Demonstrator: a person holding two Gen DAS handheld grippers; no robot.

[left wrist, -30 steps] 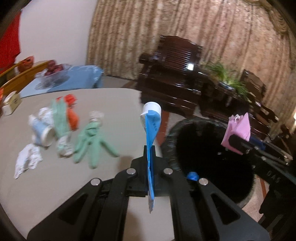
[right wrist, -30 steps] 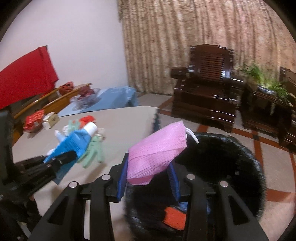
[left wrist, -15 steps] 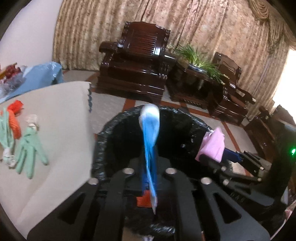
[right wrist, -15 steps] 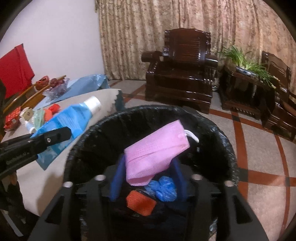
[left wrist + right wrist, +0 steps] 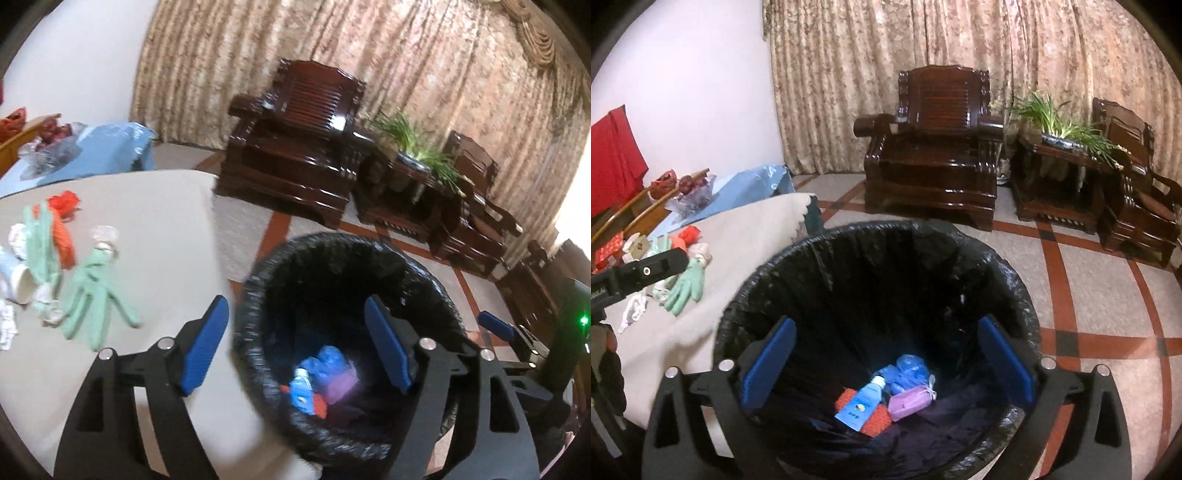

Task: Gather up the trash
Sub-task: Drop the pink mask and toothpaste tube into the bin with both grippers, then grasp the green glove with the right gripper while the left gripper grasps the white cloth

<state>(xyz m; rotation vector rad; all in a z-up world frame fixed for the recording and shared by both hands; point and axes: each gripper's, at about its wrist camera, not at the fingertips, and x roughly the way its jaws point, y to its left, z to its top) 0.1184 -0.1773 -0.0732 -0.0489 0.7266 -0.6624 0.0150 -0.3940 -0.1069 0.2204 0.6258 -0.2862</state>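
One trash bin [image 5: 1015, 280]; one tube [image 5: 862, 400]; one mask [image 5: 910, 400]; two armchairs [image 5: 938, 147].

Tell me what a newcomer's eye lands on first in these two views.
The black-lined trash bin fills the foreground, with a blue tube and a pink mask lying at its bottom. Both grippers, left and right, hang open and empty over it. On the beige table to the left, a green glove lies among other scraps.

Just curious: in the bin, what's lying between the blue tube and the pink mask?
Nothing: in the right wrist view the blue tube and pink mask lie side by side, touching, on a red item.
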